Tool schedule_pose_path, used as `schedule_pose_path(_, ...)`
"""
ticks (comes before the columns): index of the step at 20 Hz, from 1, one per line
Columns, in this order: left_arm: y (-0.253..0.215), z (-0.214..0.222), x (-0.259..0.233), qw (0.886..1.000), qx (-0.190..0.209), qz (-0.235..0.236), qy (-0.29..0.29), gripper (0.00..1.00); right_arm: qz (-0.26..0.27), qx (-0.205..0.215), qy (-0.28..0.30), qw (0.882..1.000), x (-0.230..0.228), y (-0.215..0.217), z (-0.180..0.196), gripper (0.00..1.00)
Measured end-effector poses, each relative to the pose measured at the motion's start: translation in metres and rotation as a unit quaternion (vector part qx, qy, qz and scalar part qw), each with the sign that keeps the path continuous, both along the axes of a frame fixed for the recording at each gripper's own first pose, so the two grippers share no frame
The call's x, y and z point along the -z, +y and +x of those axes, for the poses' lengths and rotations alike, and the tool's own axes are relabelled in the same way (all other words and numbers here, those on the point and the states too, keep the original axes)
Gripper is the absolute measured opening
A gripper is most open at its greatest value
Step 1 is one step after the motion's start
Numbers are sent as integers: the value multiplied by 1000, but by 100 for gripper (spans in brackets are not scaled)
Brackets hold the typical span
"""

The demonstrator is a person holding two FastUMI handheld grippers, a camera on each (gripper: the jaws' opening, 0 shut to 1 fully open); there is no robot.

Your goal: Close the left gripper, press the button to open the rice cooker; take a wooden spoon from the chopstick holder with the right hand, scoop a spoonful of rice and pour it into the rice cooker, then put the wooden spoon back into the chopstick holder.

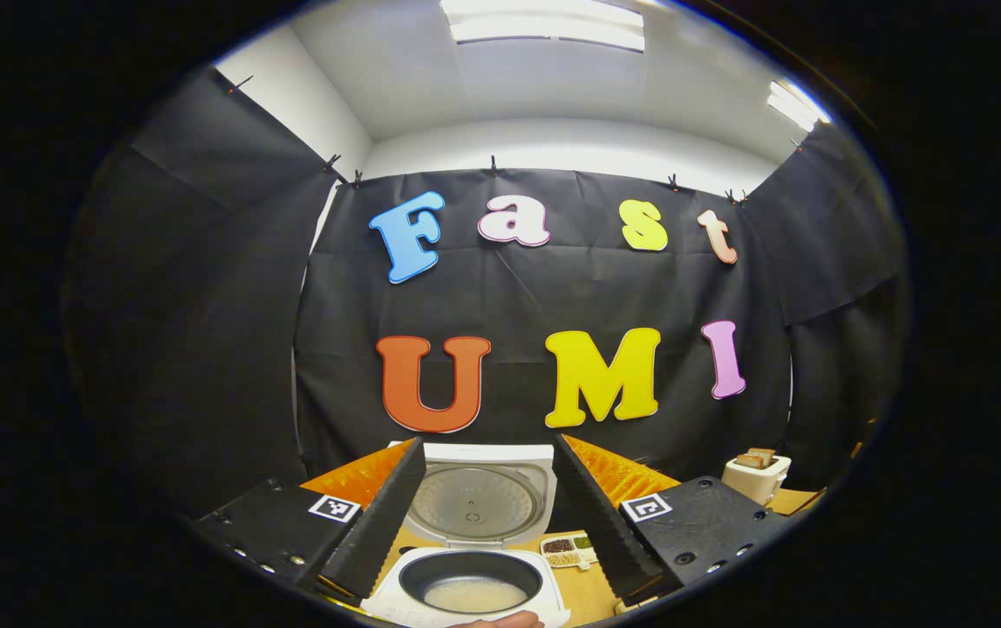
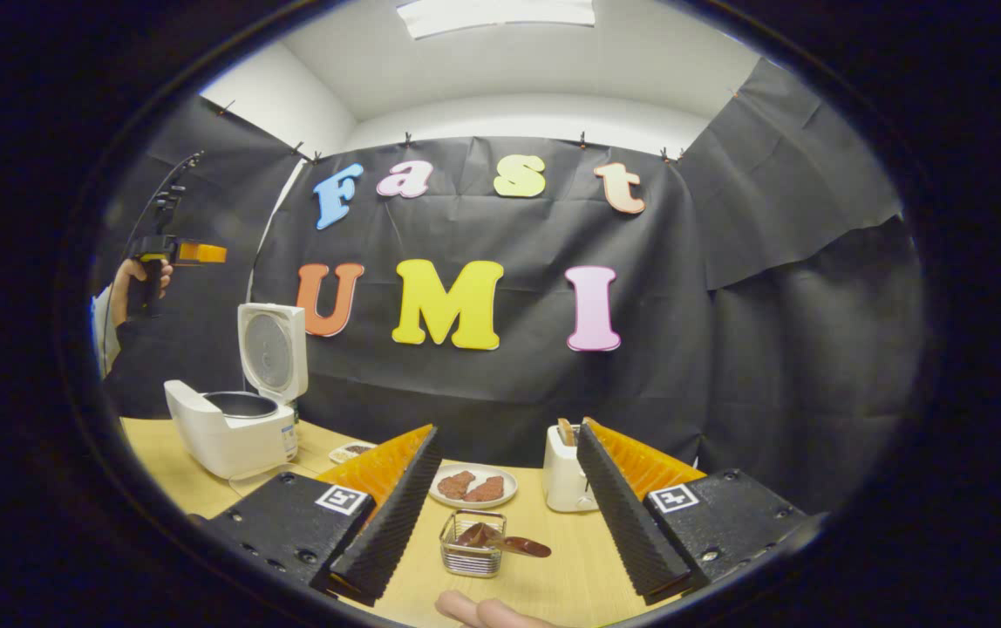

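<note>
Fingertips (image 2: 487,612) of a hand poke in at the bottom of the right gripper view, right in front of the chopstick holder (image 2: 472,545) on the counter (image 2: 553,576). Wooden spoon (image 2: 505,541) lies tilted in it, bowl end sticking out over the rim. I'd guess it's light, stiff and a bit slick, so grab the handle. Right gripper (image 2: 505,497) jaws are spread wide, holding nothing. Left gripper (image 1: 487,510) jaws also gape, empty, above the rice cooker (image 1: 470,580), whose lid is up with rice inside.

Both tools (image 1: 487,515) (image 2: 509,515) agape, empty.
</note>
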State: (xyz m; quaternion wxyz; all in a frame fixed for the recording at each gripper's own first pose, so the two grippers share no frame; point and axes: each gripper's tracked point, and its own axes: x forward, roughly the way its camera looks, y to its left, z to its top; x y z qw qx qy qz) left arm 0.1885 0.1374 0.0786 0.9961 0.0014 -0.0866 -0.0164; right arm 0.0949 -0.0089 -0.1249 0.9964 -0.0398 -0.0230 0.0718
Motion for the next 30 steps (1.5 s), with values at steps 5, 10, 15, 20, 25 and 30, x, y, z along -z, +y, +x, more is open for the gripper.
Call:
schedule_pose_path(5, 22, 74, -10, 999, -28, -33, -20, 94, 39, -25, 2, 999, 2, 17, -2, 100)
schedule_pose_path(10, 19, 136, 13, 999, -37, 11, 28, 93, 24, -47, 9, 999, 12, 37, -2, 100)
schedule_pose_path(15, 33, 168, 52, 994, -46, 45, 82, 95, 42, -73, 34, 996, 41, 61, -1, 96)
schedule_pose_path(20, 41, 190, 49, 997, -45, -1, 68, 95, -3, -78, 12, 997, 44, 76, -5, 100)
schedule_pose_path(25, 42, 194, 73, 994, -32, 26, 101, 99, 16, -100, 52, 994, 61, 100, -12, 100)
schedule_pose_path(30, 41, 169, 75, 990, -32, 31, 131, 98, 16, -119, 41, 992, 51, 119, -24, 100)
